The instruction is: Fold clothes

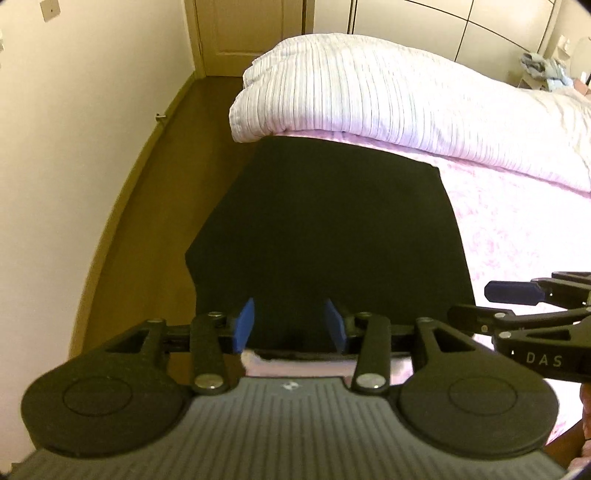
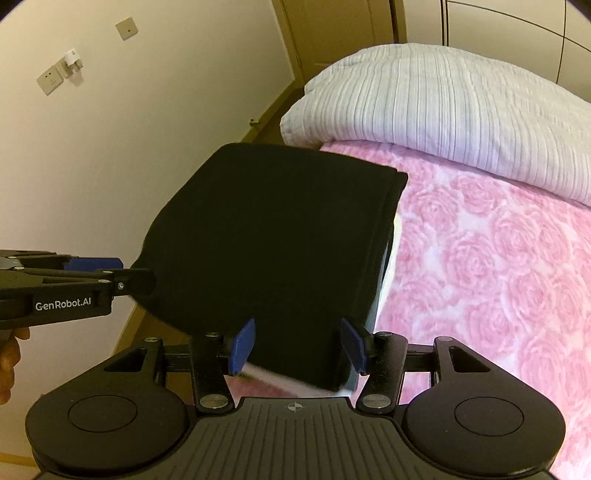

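Folded black cloth garment (image 1: 328,236) lies flat on the bed's pink rose-print blanket (image 2: 480,266), at the bed's left edge. Its left side hangs past the mattress over the brown wooden floor (image 1: 155,206).

Left gripper (image 1: 291,325): blue-padded fingers (image 1: 243,325) apart, nothing between them. It sits at the garment's near hem, at 6 o'clock of the cloth in the left wrist view. Contact with the fabric: cannot tell. In the right wrist view the same gripper comes in from 9 o'clock, its tip right at the garment's left edge.

Right gripper (image 2: 299,343): fingers (image 2: 352,343) apart too, straddling the garment's near right corner. The cloth's edge runs between the pads, but they are not closed on it. In the left wrist view this gripper enters from 3 o'clock, over the blanket just right of the garment.

The garment's right side, seen from the right wrist, shows stacked layers at the fold, with a pale strip under the near edge.

White ribbed striped duvet (image 1: 388,88) is bunched at 12 o'clock beyond the garment, and its near edge overlaps the cloth's far edge in the left wrist view. Cream wall (image 2: 110,166) at 9 o'clock, with switch plates (image 2: 50,79) high up. Wooden door (image 1: 251,26) at 12 o'clock. Part of a hand (image 2: 9,358) grips the left gripper's handle at 8 o'clock in the right wrist view.
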